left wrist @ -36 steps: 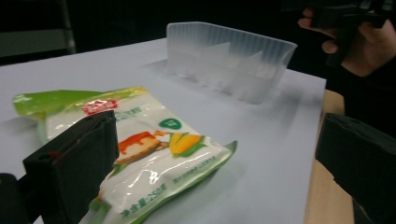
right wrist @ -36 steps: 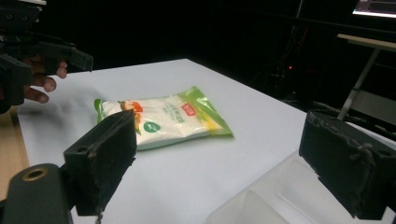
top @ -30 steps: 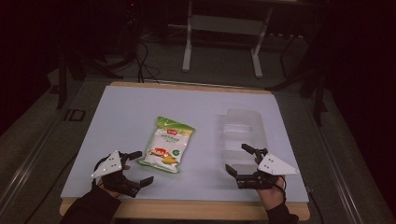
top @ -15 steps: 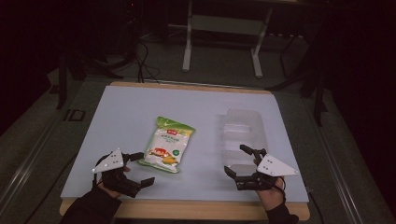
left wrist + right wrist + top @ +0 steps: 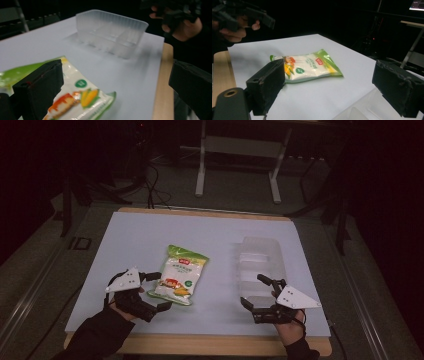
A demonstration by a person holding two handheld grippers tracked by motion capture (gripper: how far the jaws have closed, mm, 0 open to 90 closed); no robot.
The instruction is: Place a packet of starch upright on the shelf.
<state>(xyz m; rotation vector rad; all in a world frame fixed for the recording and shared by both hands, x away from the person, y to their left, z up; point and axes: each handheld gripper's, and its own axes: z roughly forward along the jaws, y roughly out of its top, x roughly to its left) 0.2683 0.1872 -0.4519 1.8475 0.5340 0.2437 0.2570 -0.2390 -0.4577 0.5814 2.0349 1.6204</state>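
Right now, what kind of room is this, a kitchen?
Probably not a kitchen, more likely a lab or workshop for recording. A plain white table holds just a snack bag and a clear tray. Cables trail over the dark floor near a metal stand.

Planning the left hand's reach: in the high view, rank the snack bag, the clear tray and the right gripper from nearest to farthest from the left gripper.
1. Snack bag: just right of the left gripper, its near corner between the open jaws.
2. Clear tray: across the table, on the right half.
3. Right gripper: open, at the tray's near end. Too close to the tray to rank apart with confidence.
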